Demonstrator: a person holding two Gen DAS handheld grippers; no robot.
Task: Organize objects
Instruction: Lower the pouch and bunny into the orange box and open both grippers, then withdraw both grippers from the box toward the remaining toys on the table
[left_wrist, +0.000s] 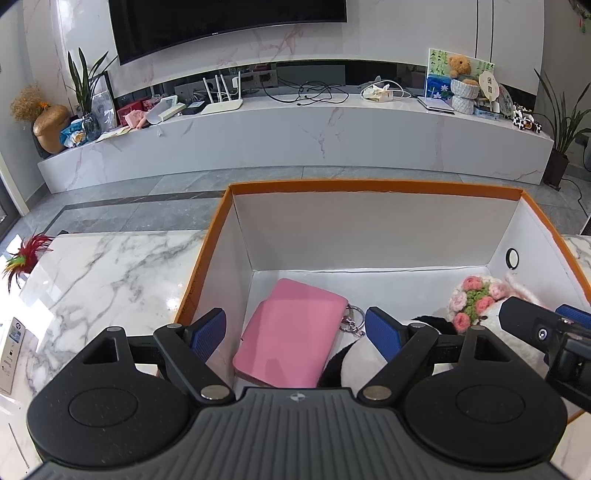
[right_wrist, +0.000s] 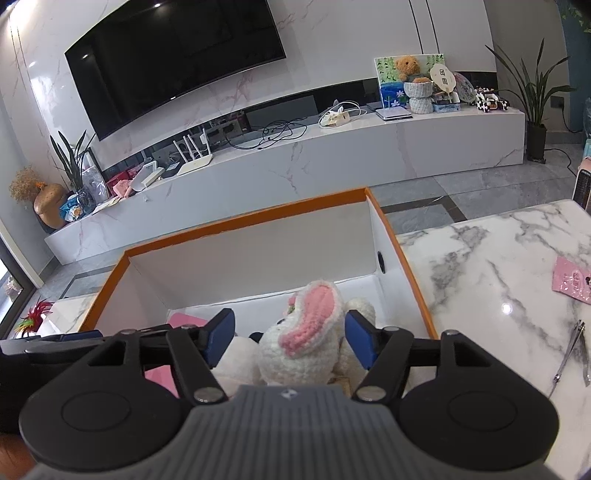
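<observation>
An orange-rimmed white box (left_wrist: 369, 185) stands on the marble table; it also shows in the right wrist view (right_wrist: 243, 221). Inside lie a pink pouch (left_wrist: 291, 334) with a key ring (left_wrist: 351, 321), a black-and-white plush (left_wrist: 354, 363) and a crocheted white bunny with pink flowers (left_wrist: 474, 301). My left gripper (left_wrist: 295, 334) is open above the pouch, holding nothing. My right gripper (right_wrist: 290, 341) is open with its fingers on either side of the bunny (right_wrist: 306, 343), whose pink-lined ear stands between them; contact with the pads is not visible. The right gripper (left_wrist: 546, 328) also reaches in at the left wrist view's right edge.
On the table right of the box lie a pink packet (right_wrist: 574, 284) and metal tweezers (right_wrist: 570, 350). A red feather toy (left_wrist: 27, 254) sits at the table's far left corner, a white card (left_wrist: 11, 354) at its left edge. A TV bench with clutter (left_wrist: 295, 122) stands beyond.
</observation>
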